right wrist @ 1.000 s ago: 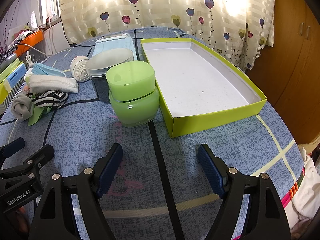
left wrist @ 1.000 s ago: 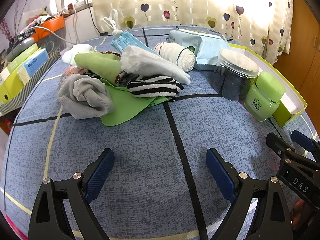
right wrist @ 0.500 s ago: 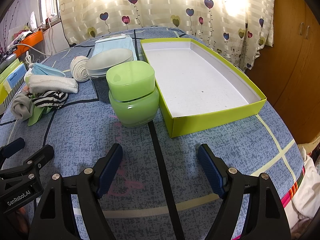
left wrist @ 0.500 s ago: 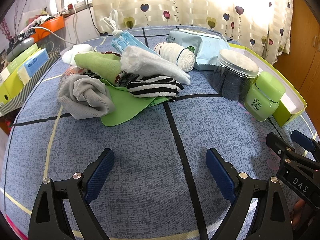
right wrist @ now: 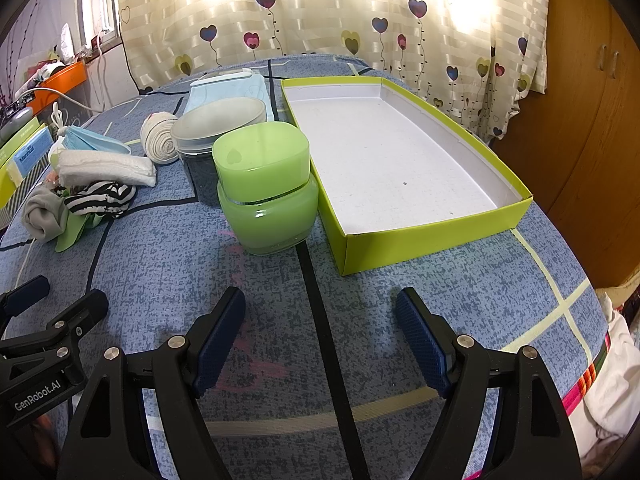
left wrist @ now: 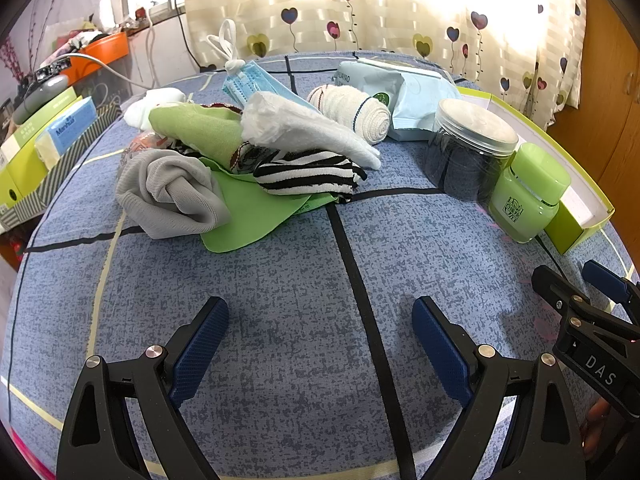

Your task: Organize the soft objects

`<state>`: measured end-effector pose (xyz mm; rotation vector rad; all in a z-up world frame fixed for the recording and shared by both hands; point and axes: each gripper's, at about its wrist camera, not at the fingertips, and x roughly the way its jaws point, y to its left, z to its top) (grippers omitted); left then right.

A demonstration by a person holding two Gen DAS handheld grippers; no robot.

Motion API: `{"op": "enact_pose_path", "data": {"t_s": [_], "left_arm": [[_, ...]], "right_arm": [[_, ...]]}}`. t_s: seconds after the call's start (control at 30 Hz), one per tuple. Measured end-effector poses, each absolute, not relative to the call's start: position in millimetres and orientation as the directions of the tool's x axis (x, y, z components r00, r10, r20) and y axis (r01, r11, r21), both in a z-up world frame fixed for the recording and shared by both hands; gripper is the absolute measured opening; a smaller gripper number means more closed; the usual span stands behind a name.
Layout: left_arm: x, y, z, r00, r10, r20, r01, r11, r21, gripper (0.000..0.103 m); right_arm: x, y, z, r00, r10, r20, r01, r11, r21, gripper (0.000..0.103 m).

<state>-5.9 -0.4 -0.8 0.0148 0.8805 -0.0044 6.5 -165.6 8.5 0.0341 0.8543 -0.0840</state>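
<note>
On the blue cloth: both claws hover low, holding nothing.
Left claw [left wrist: 320, 344]: fingers spread wide, well short of the soft pile.
Right claw [right wrist: 320, 332]: fingers spread wide, just short of the green jar [right wrist: 266, 190].
Soft pile, left of the green jar: grey sock [left wrist: 172, 194], striped sock [left wrist: 308, 172], white towel [left wrist: 304, 130], green cloth [left wrist: 248, 216], bandage roll [left wrist: 354, 112], face mask [left wrist: 252, 82].
Green tray [right wrist: 420, 240]: just right of the green jar, with nothing inside.
Clear jar [right wrist: 218, 128]: touching the green jar from behind.
</note>
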Motion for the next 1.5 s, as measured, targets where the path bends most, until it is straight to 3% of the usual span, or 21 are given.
{"op": "enact_pose_path", "data": {"t_s": [0.63,0.97,1.5], "left_arm": [[-6,2,0,0.634,-0.002,-0.774,0.015,1.0,0.01,0.093],[-4,12,2,0.612,-0.049,-0.79,0.101,0.995,0.016,0.093],[-7,97,37,0.678,-0.003,-0.735,-0.046,0.998,-0.046,0.092]], "right_arm": [[4,-163,8,0.655,-0.059,-0.754,0.086,0.996,-0.004,0.078],[8,-165,11,0.641,-0.047,-0.766,0.062,0.998,-0.009,0.078],[19,-87,47,0.716,0.133,-0.685,-0.231,0.972,-0.053,0.078]]}}
